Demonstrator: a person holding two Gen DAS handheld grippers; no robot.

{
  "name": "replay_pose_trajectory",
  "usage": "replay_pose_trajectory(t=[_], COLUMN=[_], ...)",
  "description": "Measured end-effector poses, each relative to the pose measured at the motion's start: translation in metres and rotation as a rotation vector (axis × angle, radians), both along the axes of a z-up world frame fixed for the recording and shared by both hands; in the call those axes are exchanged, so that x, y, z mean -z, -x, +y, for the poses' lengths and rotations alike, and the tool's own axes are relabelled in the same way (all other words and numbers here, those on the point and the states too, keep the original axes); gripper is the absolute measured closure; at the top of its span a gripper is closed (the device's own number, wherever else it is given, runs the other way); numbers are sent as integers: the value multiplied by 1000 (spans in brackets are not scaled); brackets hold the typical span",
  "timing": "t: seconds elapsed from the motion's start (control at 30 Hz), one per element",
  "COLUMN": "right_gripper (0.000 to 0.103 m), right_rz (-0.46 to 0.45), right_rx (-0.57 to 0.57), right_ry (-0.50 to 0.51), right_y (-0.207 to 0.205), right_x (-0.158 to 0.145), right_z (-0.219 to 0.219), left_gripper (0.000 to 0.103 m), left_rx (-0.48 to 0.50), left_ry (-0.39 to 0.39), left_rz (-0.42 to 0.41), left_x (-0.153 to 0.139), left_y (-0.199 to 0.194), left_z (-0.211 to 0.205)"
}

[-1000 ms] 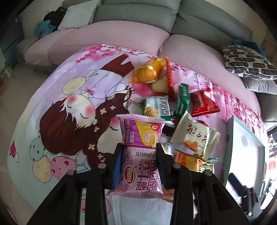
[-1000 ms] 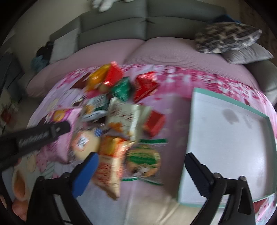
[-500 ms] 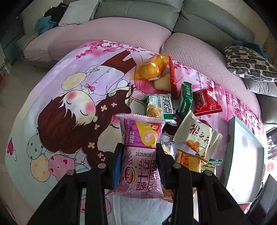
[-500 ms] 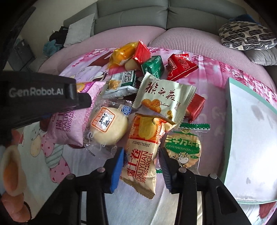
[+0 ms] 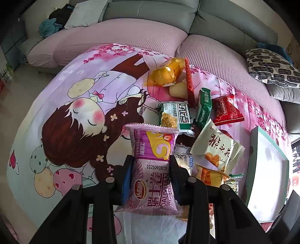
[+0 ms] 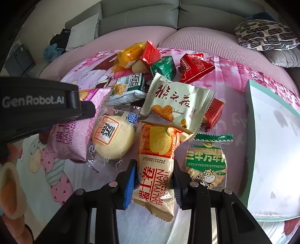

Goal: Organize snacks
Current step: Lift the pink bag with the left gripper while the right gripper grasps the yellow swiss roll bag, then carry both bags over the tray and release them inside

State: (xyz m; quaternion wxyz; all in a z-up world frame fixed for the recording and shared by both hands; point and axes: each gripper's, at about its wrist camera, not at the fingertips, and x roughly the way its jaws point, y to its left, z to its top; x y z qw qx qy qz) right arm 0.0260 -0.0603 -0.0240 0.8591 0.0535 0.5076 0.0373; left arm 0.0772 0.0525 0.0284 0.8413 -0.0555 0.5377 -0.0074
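A pile of wrapped snacks lies on a cartoon-print pink blanket (image 5: 78,105). My left gripper (image 5: 151,169) is shut on a purple Swiss roll packet (image 5: 152,169), its pads pressing both sides. The same packet (image 6: 65,138) and the left gripper's black body (image 6: 37,105) show at the left of the right wrist view. My right gripper (image 6: 153,174) is shut on an orange Swiss roll packet (image 6: 155,165). A round bun in clear wrap (image 6: 113,138) lies to its left, a green rice cracker packet (image 6: 207,165) to its right.
A white tray with a teal rim (image 6: 252,116) lies at the right, also seen as the tray (image 5: 253,161) in the left wrist view. A cream packet (image 6: 176,105), green, red and yellow packets lie behind. A grey sofa (image 6: 142,16) with cushions stands beyond.
My right gripper came down over the orange Swiss roll packet and its jaws went from wide open to shut on it. The left gripper kept still with the purple packet.
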Motion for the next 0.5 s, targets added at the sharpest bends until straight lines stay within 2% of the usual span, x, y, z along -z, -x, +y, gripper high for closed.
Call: replay_pose_trajectory(t=[0.23, 0.5], right_gripper=[66, 66], right_rz=[-66, -139], right_rx=[19, 66], right_ry=[-24, -53], right_y=[12, 24], right_x=[-26, -53], right_z=[-7, -20], left_gripper=[65, 65], left_rx=[-12, -2], left_ry=[8, 25], left_rz=[-32, -119], left_x=[-12, -39], left_y=[4, 12], left_z=[2, -3])
